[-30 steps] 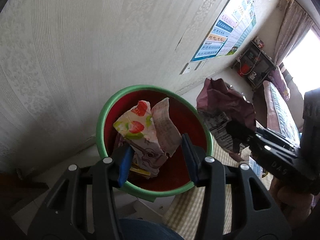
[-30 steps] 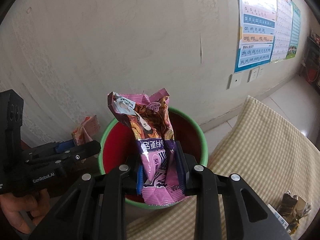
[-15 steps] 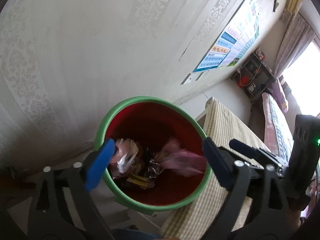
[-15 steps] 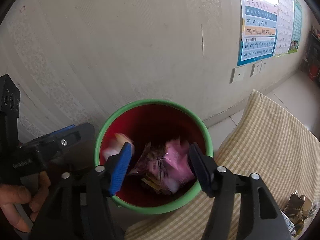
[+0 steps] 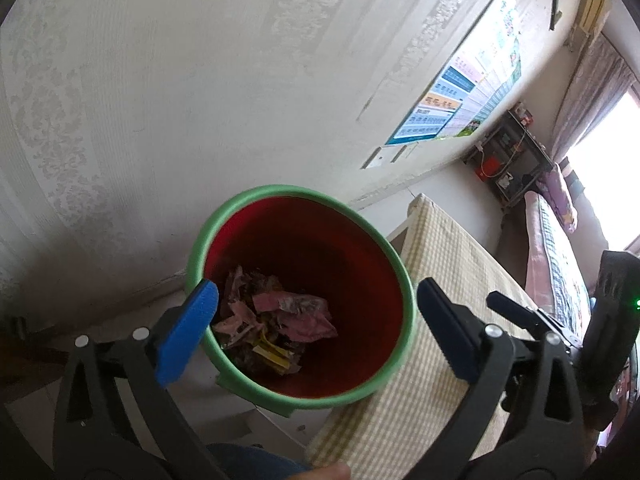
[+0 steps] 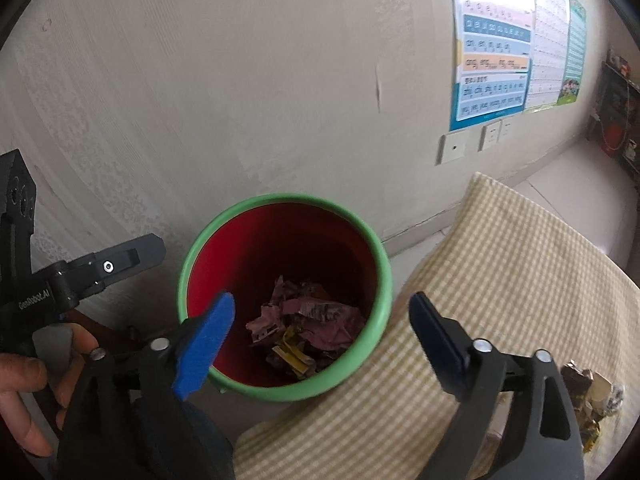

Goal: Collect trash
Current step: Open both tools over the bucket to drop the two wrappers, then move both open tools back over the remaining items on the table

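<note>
A red bin with a green rim (image 5: 280, 189) (image 6: 280, 198) stands against the wall beside the table. Crumpled pink and purple wrappers (image 5: 298, 316) (image 6: 316, 320) lie at its bottom, with a yellow scrap among them. My left gripper (image 5: 316, 292) hovers over the bin's mouth, its jaws opening wide with nothing between them. My right gripper (image 6: 320, 304) hangs over the bin from the table side, its jaws also opening and empty. In the right wrist view a left gripper finger (image 6: 132, 254) shows at the left, with a person's hand (image 6: 24, 372) below it.
A table under yellow checked cloth (image 6: 520, 264) (image 5: 460, 252) adjoins the bin on the right. More crumpled wrappers (image 6: 588, 388) lie on it at the lower right. The wall behind carries a poster (image 6: 496, 60) and sockets (image 6: 452, 148). A shelf (image 5: 508, 156) stands far off.
The left gripper let go of a strawberry-printed pack and the right a purple snack bag; both fell into the bin. Both pairs of jaws have spread wide.
</note>
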### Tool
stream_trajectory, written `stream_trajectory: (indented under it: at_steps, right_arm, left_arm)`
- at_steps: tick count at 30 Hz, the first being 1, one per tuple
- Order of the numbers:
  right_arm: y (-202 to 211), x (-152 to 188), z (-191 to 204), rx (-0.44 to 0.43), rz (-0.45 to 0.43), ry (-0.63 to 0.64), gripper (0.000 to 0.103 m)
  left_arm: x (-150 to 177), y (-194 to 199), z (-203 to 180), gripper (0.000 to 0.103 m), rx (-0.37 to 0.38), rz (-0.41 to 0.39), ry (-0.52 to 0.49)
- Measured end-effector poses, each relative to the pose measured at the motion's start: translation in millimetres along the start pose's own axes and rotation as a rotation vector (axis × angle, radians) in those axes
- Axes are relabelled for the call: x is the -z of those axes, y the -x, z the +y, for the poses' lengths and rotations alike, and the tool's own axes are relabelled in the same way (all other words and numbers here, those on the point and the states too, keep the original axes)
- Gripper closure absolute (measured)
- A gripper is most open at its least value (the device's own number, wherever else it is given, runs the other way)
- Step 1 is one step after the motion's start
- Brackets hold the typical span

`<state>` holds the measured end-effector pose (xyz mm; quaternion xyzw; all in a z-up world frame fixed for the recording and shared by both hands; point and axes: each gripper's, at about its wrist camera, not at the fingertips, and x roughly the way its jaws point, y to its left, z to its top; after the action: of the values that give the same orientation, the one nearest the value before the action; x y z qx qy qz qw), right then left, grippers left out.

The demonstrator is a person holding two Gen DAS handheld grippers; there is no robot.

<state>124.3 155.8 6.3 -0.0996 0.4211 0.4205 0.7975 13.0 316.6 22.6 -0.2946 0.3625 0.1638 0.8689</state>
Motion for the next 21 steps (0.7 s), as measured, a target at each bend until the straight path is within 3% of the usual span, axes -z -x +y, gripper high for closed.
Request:
stream_trajectory:
  at_steps: [21]
  right_arm:
    - [88.7, 62.8, -85.7, 0.148, -0.045, -0.127, 0.01]
  left_arm:
    - [42.3, 2.3, -90.5, 0.006, 0.068, 0.044, -0.14]
